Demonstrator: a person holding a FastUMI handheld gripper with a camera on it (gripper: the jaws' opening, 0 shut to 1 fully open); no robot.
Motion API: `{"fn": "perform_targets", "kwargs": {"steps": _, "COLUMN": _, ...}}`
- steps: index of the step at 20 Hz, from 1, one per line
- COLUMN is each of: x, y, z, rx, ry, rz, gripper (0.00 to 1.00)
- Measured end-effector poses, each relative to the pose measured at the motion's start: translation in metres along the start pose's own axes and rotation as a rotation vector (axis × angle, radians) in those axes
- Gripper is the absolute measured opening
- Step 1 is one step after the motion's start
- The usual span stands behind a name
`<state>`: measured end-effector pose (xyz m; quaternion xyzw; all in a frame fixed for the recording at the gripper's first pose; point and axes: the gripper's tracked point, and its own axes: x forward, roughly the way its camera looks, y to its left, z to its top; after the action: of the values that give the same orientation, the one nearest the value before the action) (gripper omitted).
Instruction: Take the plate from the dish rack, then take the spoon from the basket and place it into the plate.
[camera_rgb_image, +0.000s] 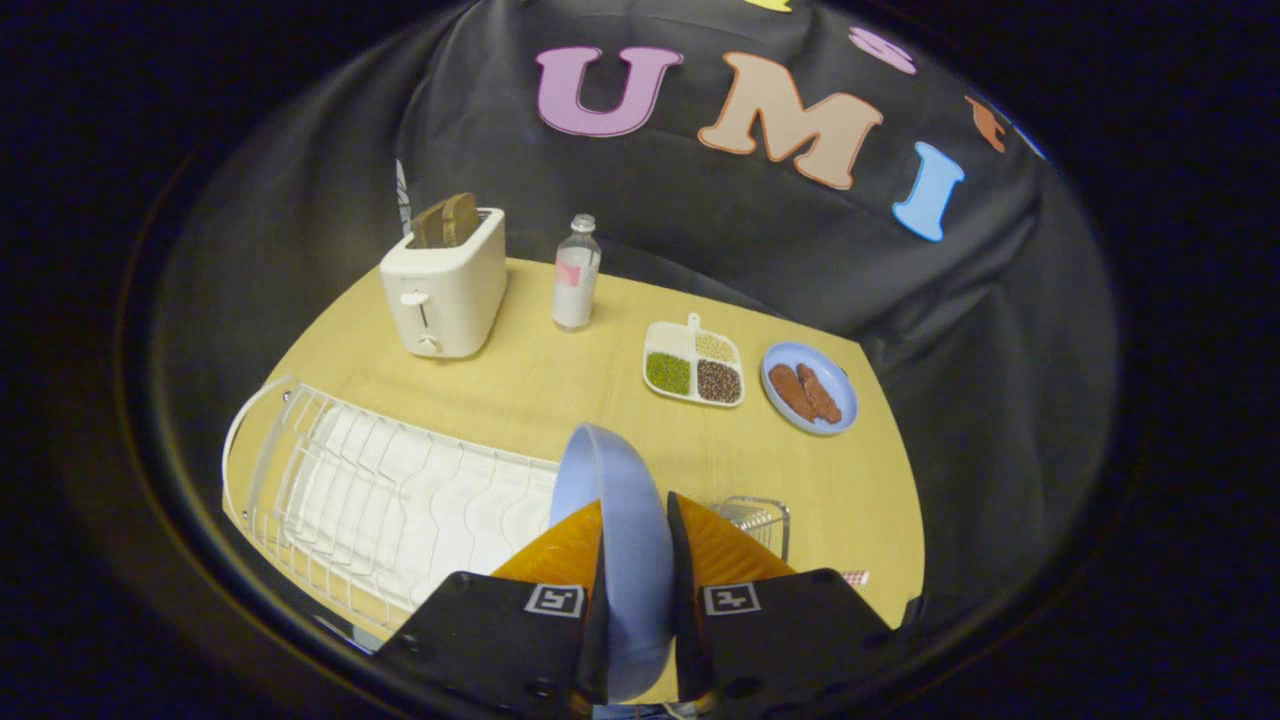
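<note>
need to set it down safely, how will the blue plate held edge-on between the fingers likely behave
The blue plate looks rigid: it keeps its curve with both fingers pressing on it. Its surface looks smooth, so it may slip or swing in the pinch. Set on its rim it would probably tip or roll, so lay it flat on the table.

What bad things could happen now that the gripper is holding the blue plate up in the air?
1. The gripper pinches the blue plate by its edge, standing upright between both fingers. It could tilt or slip out and drop.
2. The white dish rack sits right beside the plate, so a careless swing might bump its wires.
3. The small wire basket is just past the fingers, so the plate could knock it on the way down.
</note>
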<state>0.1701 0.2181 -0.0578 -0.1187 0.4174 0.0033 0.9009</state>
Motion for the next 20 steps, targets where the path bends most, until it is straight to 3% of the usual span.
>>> {"fn": "perform_targets", "kwargs": {"steps": 7, "x": -0.009, "y": -0.007, "z": -0.002, "rx": -0.085, "ry": 0.093, "rz": -0.123, "gripper": 0.29}}
{"fn": "perform_targets", "kwargs": {"steps": 9, "x": -0.024, "y": 0.001, "z": 0.003, "rx": -0.088, "ry": 0.087, "rz": -0.107, "gripper": 0.28}}
{"fn": "perform_targets", "kwargs": {"steps": 15, "x": -0.048, "y": 0.019, "z": 0.007, "rx": 0.013, "ry": 0.061, "rz": 0.068, "gripper": 0.28}}
{"fn": "perform_targets", "kwargs": {"steps": 20, "x": -0.085, "y": 0.017, "z": 0.002, "rx": 0.199, "ry": 0.011, "rz": 0.342, "gripper": 0.28}}
